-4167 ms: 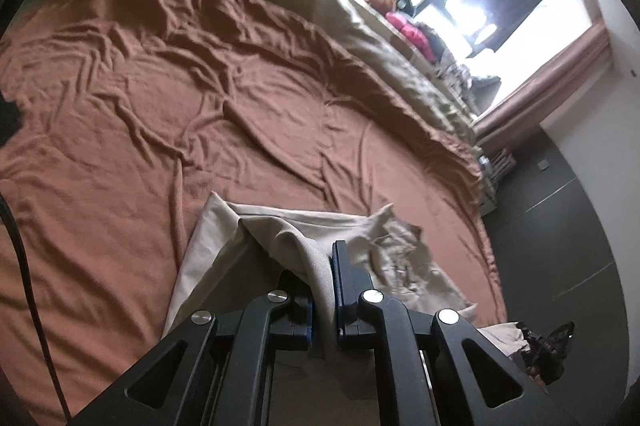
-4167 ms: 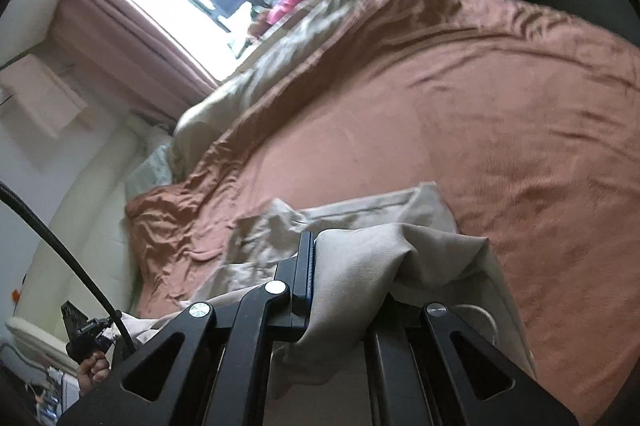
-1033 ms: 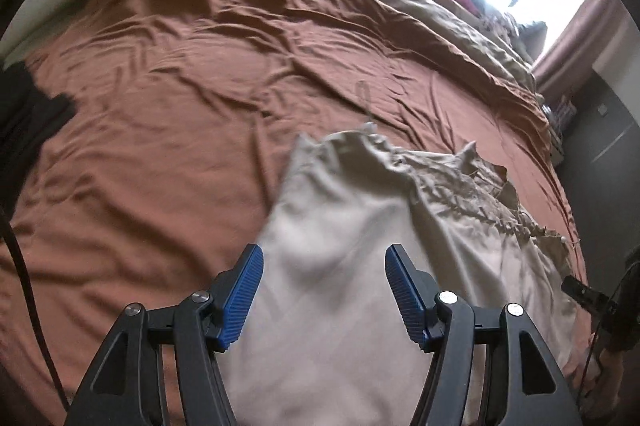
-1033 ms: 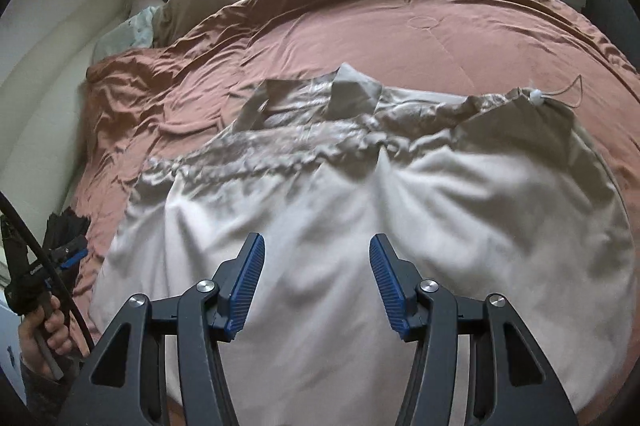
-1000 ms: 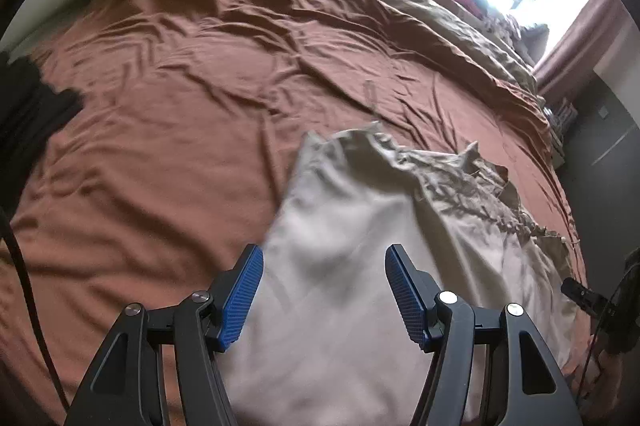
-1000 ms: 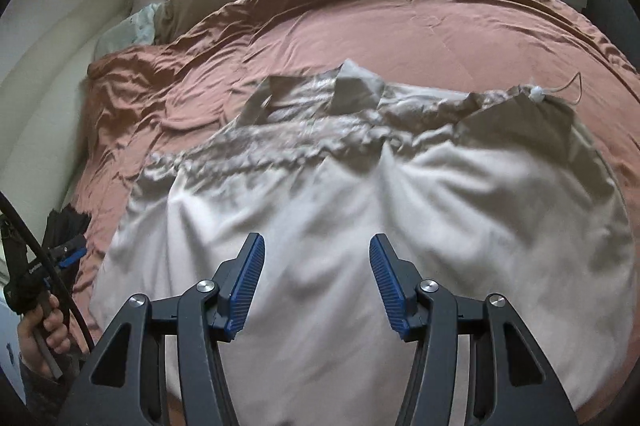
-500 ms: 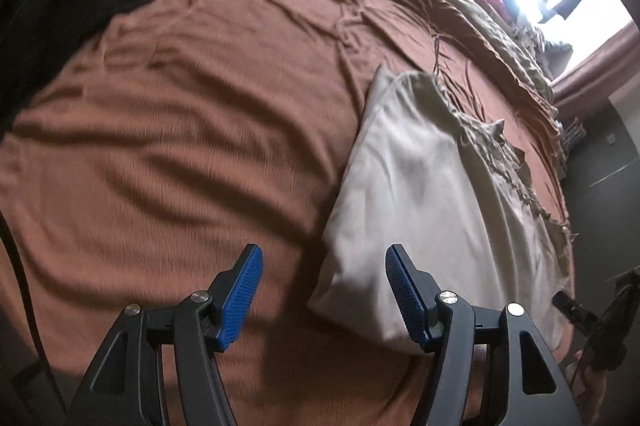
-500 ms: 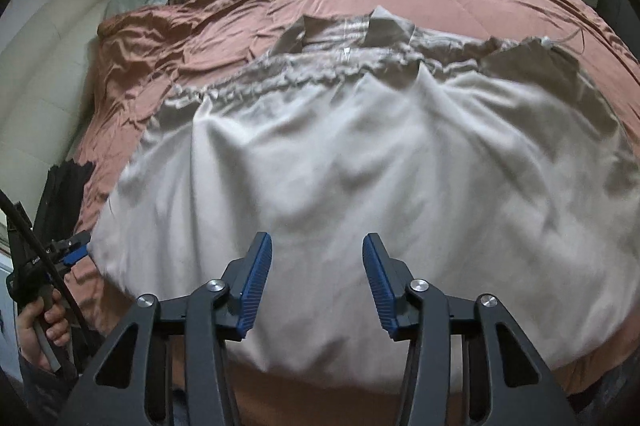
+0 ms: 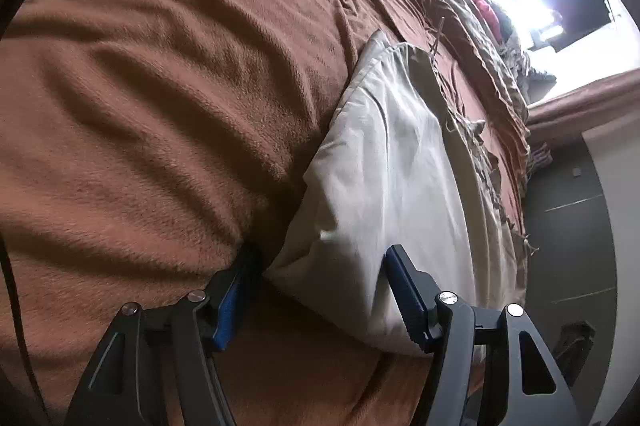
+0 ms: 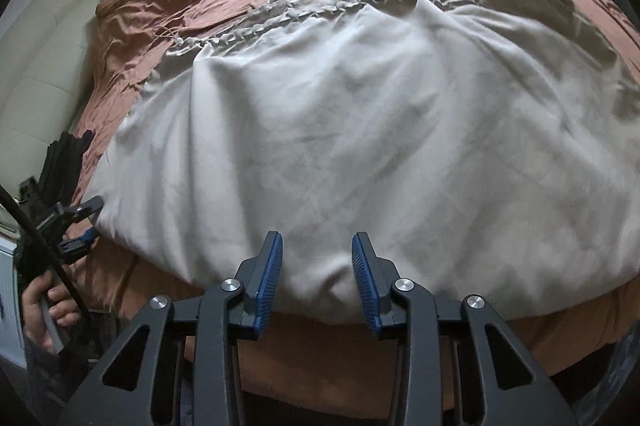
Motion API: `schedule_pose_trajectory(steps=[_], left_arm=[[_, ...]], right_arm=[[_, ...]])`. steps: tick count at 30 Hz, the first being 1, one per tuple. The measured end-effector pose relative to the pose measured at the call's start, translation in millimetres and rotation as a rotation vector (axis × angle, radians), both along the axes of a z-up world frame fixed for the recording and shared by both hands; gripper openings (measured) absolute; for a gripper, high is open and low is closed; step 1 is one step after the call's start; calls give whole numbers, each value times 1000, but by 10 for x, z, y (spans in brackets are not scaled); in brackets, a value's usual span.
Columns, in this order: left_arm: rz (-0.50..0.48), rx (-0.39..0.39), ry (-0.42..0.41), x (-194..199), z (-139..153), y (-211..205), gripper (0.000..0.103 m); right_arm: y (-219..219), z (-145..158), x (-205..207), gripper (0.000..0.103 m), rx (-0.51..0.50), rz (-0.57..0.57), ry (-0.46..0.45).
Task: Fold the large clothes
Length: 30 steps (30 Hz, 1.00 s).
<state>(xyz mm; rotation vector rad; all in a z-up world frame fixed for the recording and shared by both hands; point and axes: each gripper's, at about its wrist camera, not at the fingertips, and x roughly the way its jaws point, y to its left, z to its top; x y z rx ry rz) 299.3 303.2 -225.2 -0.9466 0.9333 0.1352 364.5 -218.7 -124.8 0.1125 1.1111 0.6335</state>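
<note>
Garment (image 10: 360, 130) hem between parted right fingers (image 10: 269, 268) (left likewise)

left hand-held gripper (image 9: 320, 290): jaws spread | right hand-held gripper (image 10: 317, 278): jaws spread

Left claw (image 9: 316, 286): one blue pad half buried in brown blanket (image 9: 168, 74); garment (image 10: 380, 130) detail blurred.
</note>
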Motion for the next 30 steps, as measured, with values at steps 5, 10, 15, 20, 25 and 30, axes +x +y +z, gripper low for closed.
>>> schedule_pose_trajectory(steps=[5, 10, 15, 20, 25, 30], left_arm=[[-7, 0, -25, -34, 50, -61, 65], [28, 6, -15, -75, 31, -17, 51], [55, 15, -3, -90, 25, -7, 43], [89, 13, 4, -104, 26, -10, 41], [116, 13, 18, -109, 36, -20, 40], [140, 21, 21, -114, 36, -54, 40]], right_arm=[[-42, 8, -56, 31, 16, -18, 9], [127, -55, -35, 18, -79, -14, -28], [336, -139, 230, 14, -97, -36, -27], [542, -161, 585, 10, -121, -78, -55], [716, -175, 978, 5, -130, -88, -62], [872, -180, 1324, 2, -138, -94, -72]])
